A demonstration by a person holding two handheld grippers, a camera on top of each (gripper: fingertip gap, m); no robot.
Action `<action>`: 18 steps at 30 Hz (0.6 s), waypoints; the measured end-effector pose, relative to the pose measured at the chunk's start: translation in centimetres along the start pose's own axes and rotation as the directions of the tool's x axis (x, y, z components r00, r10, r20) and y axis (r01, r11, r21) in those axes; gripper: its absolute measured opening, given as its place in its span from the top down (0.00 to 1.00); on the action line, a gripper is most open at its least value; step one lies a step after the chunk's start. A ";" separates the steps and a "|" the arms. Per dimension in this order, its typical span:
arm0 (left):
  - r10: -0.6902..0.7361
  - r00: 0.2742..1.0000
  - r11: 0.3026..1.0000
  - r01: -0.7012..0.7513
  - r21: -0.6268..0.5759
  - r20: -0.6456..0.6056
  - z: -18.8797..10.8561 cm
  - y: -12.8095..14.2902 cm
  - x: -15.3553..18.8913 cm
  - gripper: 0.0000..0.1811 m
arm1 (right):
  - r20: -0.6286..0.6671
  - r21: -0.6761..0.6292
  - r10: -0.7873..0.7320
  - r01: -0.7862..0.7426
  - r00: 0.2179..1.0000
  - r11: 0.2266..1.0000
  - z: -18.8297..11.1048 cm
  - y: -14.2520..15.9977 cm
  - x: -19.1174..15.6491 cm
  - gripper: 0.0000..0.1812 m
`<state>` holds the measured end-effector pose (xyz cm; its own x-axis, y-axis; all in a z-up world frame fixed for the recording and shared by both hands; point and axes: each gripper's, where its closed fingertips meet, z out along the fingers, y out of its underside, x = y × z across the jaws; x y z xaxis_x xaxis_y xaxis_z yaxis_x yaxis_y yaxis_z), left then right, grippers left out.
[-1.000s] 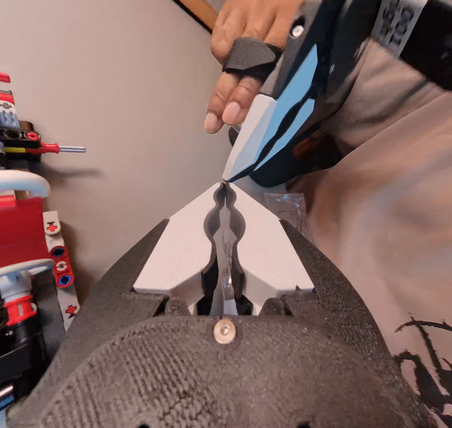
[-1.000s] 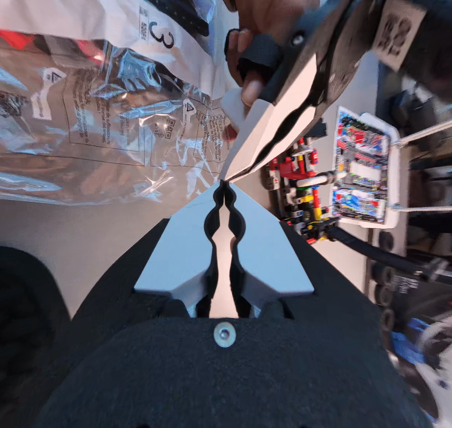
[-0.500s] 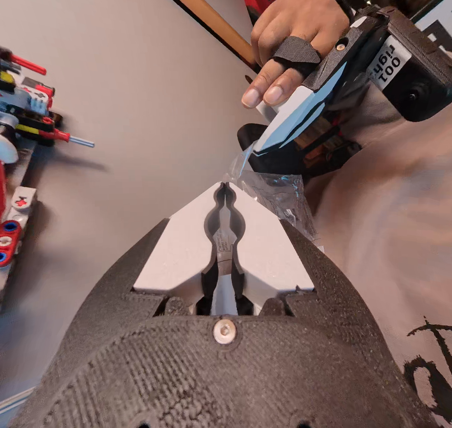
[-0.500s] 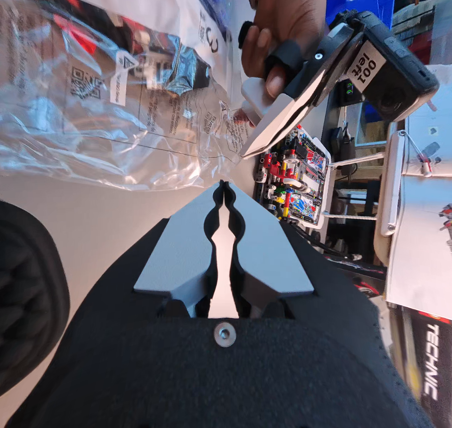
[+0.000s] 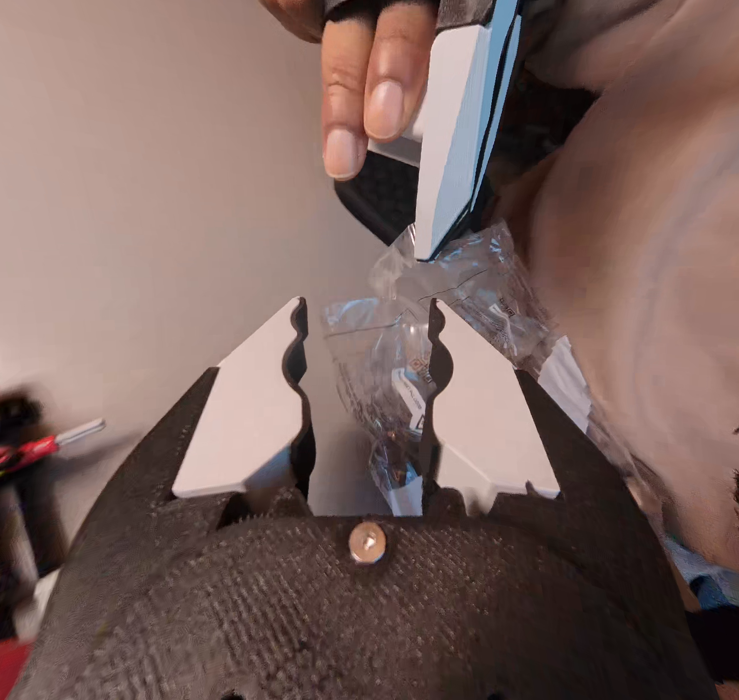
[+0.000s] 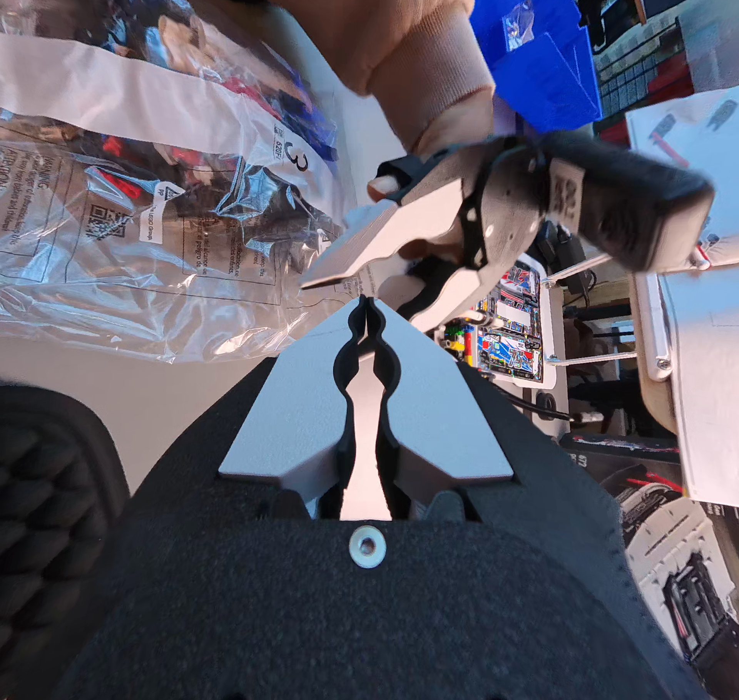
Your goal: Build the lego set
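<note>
Filling the lower half of each wrist view is that camera's own black gripper with two pale fingers, so two grippers are present in all. In the left wrist view, the left gripper [image 5: 368, 312] has its fingers spread wide, and a clear plastic bag [image 5: 404, 380] of small lego parts hangs in the gap between them, lying against the right-side finger. Just past it, the right gripper [image 5: 426, 256] comes down from the top with its tips pinched on the upper edge of that bag, and a hand [image 5: 360, 60] with two extended fingers rests along its side. A grey table [image 5: 140, 160] lies behind, with a blurred red lego piece [image 5: 36, 446] at the left edge. Only this view shows the bag between the left fingers.

In the right wrist view, the right gripper's own tips are closed to a thin slit on clear plastic. Close beyond, the left gripper appears again with its fingers apart. Only this view shows a larger crinkled bag of lego parts [image 6: 140, 220] on the table to the left, a partly built lego model [image 6: 508, 332] behind the grippers, and a blue bin [image 6: 536, 52] at the top right.
</note>
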<state>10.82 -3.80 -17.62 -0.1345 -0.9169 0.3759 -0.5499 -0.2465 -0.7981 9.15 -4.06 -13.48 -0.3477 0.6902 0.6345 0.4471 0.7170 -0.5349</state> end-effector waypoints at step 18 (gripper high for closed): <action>-0.080 0.996 0.977 0.073 0.203 0.028 -6.9 -2.3 5.5 1.00 | -0.066 0.191 0.221 -0.205 0.973 0.960 -4.1 -2.8 3.8 1.00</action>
<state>5.62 -6.14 -10.48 -0.0669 -0.9027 0.4251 -0.3798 -0.3709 -0.8475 9.96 -3.86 -7.22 -0.1853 0.8237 0.5359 0.3429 0.5652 -0.7503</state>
